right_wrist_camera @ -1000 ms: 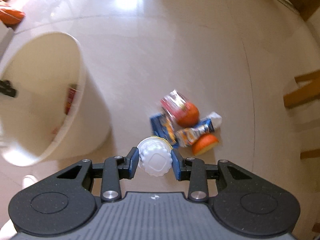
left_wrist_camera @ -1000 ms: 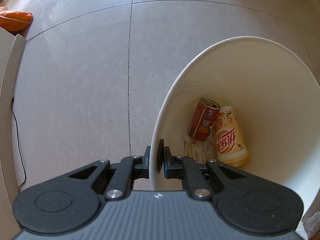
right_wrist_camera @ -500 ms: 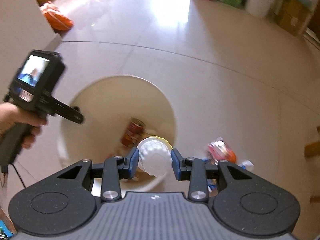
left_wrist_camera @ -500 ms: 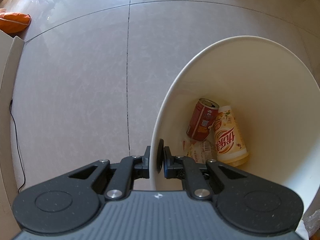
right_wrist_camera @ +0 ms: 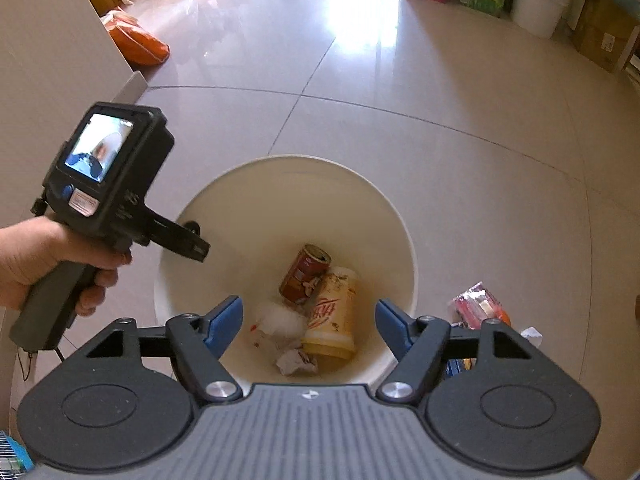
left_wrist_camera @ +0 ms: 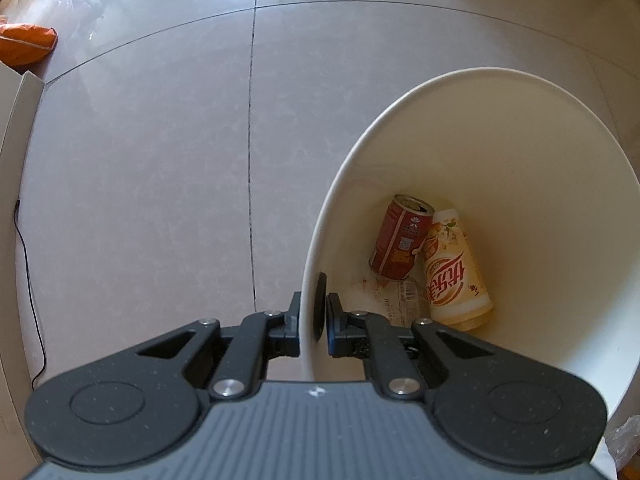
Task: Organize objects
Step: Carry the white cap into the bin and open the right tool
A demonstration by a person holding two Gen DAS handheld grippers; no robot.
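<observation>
Left wrist view: the left gripper (left_wrist_camera: 313, 316) is clamped on the bin (left_wrist_camera: 500, 80) rim; a can (left_wrist_camera: 400, 238) and cup (left_wrist_camera: 454, 268) lie inside.

Right wrist view: the right gripper (right_wrist_camera: 309, 326) hangs over the bin (right_wrist_camera: 404, 240), jaws opening, nothing between them; a blurred white thing (right_wrist_camera: 280, 318) is beside the cup (right_wrist_camera: 332, 312). Wrappers (right_wrist_camera: 478, 306) lie on the floor (right_wrist_camera: 480, 140) beside the bin.

Milk-tea cup (left_wrist_camera: 454, 272): large red Chinese characters, 优乐美, run along its cream side (it lies at about four o'clock from the can).
Red can (left_wrist_camera: 400, 242): a QR code and small print, too small to read.
Clear wrapper (left_wrist_camera: 404, 294): a barcode, its digits unreadable.
</observation>
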